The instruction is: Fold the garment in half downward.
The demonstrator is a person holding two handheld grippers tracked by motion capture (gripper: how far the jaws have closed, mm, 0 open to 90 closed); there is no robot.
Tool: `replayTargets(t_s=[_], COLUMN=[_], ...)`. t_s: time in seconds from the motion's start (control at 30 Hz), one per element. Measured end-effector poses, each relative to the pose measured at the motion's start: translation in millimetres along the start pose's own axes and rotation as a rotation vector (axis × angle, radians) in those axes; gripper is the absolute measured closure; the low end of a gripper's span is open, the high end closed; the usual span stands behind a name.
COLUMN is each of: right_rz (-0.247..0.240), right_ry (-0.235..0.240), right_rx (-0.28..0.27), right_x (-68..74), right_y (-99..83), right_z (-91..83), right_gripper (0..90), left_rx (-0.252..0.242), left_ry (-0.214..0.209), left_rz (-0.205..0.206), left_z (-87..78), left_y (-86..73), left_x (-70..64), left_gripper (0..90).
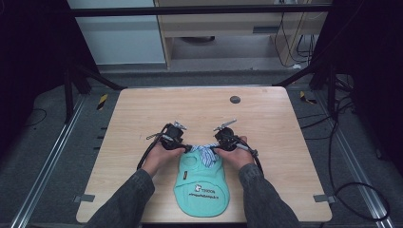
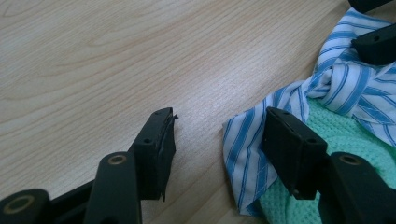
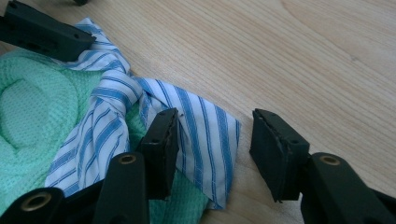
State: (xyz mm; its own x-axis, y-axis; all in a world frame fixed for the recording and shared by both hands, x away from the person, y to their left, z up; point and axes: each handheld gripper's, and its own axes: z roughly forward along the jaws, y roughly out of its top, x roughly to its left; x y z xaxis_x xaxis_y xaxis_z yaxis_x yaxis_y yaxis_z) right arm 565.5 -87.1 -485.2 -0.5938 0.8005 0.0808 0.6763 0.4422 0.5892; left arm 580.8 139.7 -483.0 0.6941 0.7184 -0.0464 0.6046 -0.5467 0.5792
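A small mint-green knit garment with a printed logo lies flat near the table's front edge. Its blue-and-white striped collar is knotted at the top end. My left gripper sits at the collar's left tip and my right gripper at its right tip. In the left gripper view the gripper is open, with a corner of the striped collar between its jaws beside the green knit. In the right gripper view the gripper is open over the other collar flap.
The light wooden table has a small dark round disc near its far edge. Grey tape tabs mark the front corners. Black frame struts and cables surround the table.
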Motion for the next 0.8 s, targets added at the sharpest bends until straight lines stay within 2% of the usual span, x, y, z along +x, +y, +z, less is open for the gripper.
replayTargets(t_s=[0.13, 0.23, 0.27, 0.37, 0.4, 0.5, 0.8], right_rz=[-0.016, -0.024, -0.033, -0.034, -0.038, -0.047, -0.091], right_ry=[0.012, 0.025, 0.037, 0.046, 0.050, 0.063, 0.063], right_rx=[0.018, 0.034, 0.039, 0.044, 0.045, 0.054, 0.049], right_x=[0.8, 2.3, 2.7, 3.4, 3.6, 4.2, 6.9], right_y=[1.8, 3.8, 4.6, 5.1, 5.2, 5.4, 4.7], right_z=[-0.3, -0.3, -0.1, -0.3, -0.1, -0.1, -2.7], right_gripper=[56.4, 62.0, 65.5, 69.1, 71.0, 78.7, 82.8], left_rx=[0.001, -0.002, -0.002, 0.001, 0.003, 0.006, 0.009], left_ry=[-0.012, -0.028, -0.034, -0.058, -0.065, -0.085, -0.105], left_rz=[0.009, 0.021, 0.023, 0.028, 0.039, 0.047, 0.086], left_z=[-0.1, -0.3, -0.4, -0.6, -0.7, -0.7, -3.5], left_y=[0.4, 0.4, 0.4, 0.3, 0.4, 0.2, -0.5], left_x=[-1.9, -4.4, -4.7, -5.6, -6.2, -8.0, -8.1], left_gripper=[47.4, 56.0, 61.3, 69.9, 69.9, 79.4, 84.8])
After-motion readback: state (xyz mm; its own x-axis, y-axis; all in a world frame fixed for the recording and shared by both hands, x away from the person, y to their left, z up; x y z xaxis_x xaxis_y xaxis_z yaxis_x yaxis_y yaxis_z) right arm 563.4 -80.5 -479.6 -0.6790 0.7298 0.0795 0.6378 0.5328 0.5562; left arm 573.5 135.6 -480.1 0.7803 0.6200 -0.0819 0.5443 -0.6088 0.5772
